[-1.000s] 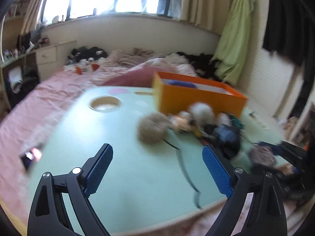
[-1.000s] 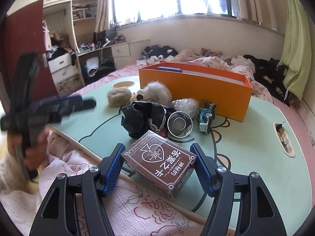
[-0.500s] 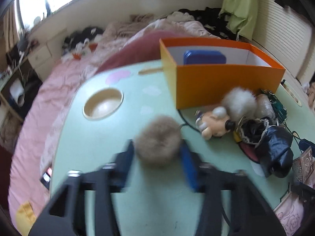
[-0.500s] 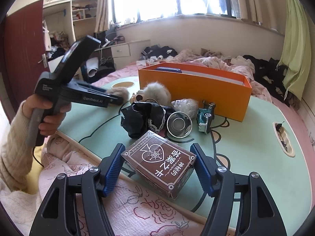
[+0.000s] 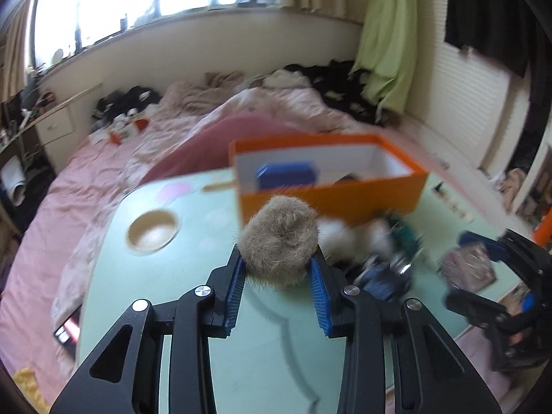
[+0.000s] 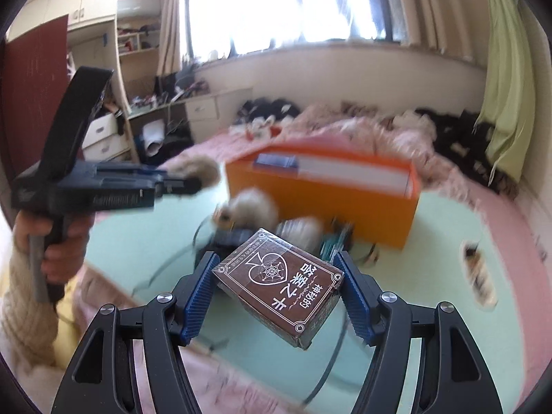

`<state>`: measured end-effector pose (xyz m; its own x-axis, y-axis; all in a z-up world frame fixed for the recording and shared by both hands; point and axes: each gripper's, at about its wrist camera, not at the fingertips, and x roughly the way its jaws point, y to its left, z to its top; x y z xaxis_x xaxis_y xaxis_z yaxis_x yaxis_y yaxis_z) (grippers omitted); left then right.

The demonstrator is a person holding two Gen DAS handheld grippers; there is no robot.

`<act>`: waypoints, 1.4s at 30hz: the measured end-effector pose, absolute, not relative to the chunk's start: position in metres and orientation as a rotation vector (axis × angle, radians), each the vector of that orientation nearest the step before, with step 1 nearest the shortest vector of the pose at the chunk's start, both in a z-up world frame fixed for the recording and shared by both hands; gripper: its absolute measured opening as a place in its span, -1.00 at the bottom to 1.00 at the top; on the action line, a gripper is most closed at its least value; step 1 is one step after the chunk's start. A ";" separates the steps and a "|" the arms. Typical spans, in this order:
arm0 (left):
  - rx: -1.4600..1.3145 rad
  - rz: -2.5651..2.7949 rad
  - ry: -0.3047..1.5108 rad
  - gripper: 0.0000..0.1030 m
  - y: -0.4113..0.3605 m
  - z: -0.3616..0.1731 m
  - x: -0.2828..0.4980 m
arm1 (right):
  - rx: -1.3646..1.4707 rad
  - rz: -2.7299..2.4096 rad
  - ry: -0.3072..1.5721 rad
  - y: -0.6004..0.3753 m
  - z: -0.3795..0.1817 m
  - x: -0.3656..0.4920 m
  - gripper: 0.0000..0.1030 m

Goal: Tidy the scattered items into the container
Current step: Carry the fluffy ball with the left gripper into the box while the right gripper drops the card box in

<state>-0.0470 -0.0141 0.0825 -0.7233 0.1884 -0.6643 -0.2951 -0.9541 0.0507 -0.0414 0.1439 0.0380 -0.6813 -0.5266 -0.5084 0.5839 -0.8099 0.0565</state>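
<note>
My left gripper is shut on a tan fur pompom and holds it above the green table, in front of the orange box. A blue item lies in the box. My right gripper is shut on a brown card box, lifted off the table. The left gripper with the pompom shows at the left of the right wrist view. The orange box stands behind.
A blurred pile of a white pompom, a small doll, a teal toy and dark items lies in front of the box. A round cup hole is in the table's left. A pink bed surrounds the table.
My left gripper closed on the tan pompom and lifted it toward the box. My right gripper closed on the card box and raised it off the table.
</note>
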 end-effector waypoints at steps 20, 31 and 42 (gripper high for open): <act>-1.025 2.799 0.111 0.30 0.023 0.074 -0.139 | 0.869 -2.706 -0.006 0.133 0.047 -0.204 0.50; -0.853 2.764 0.088 0.55 0.015 0.108 -0.089 | 0.716 -2.676 -0.166 0.168 0.072 -0.147 0.72; -0.912 2.664 0.241 0.55 0.006 0.070 0.000 | 0.918 -2.552 0.020 0.168 0.029 -0.058 0.77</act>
